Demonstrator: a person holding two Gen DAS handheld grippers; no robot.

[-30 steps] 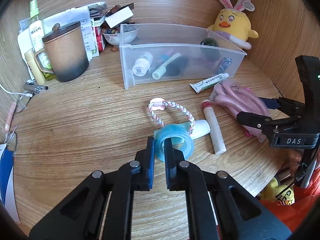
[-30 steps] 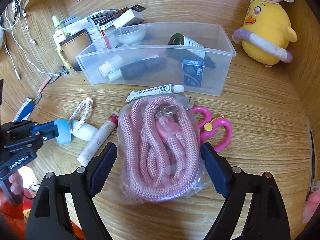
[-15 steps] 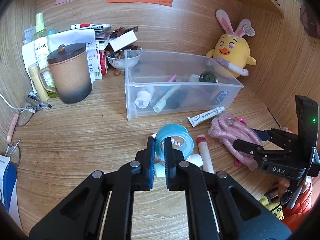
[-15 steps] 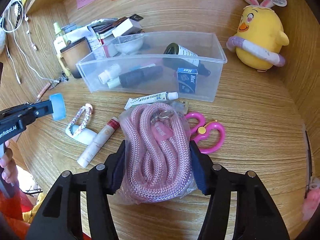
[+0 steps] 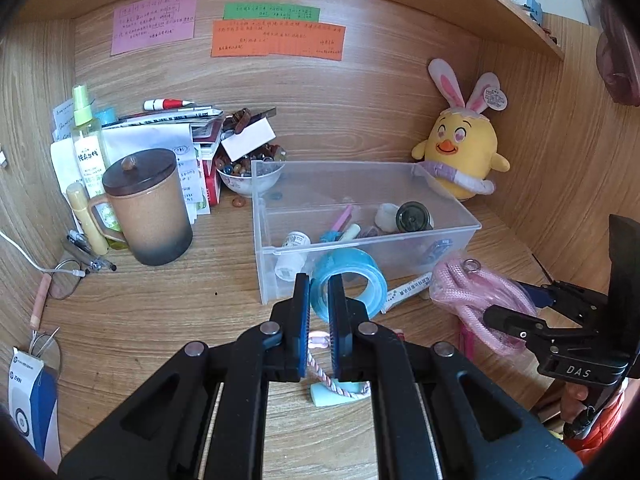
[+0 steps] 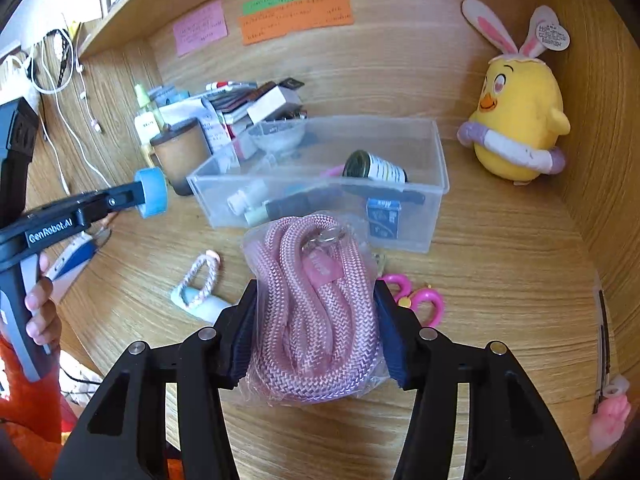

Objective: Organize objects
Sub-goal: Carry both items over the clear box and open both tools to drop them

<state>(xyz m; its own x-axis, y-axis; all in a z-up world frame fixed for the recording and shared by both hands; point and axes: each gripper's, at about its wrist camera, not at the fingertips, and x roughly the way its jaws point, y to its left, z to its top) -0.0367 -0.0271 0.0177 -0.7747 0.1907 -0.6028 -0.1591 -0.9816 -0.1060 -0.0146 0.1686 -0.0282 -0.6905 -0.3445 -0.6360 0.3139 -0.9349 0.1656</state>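
My left gripper (image 5: 319, 294) is shut on a blue tape roll (image 5: 356, 280) and holds it in the air in front of the clear plastic bin (image 5: 464, 222). The roll also shows in the right wrist view (image 6: 152, 193). My right gripper (image 6: 316, 312) is shut on a bagged pink rope (image 6: 316, 296), lifted above the desk just before the bin (image 6: 436, 200). The rope also shows in the left wrist view (image 5: 472, 292). The bin holds bottles, tubes and a small blue box.
On the desk lie a braided loop (image 6: 200, 276) over a white tube, pink scissors (image 6: 420, 300) and a toothpaste tube (image 5: 408, 290). A lidded brown mug (image 5: 148, 208), spray bottle, papers and bowl stand at back left. A yellow plush chick (image 6: 516, 128) sits at back right.
The left gripper has lifted the tape roll off the desk and toward the bin. The right gripper has closed on the bagged rope and raised it.
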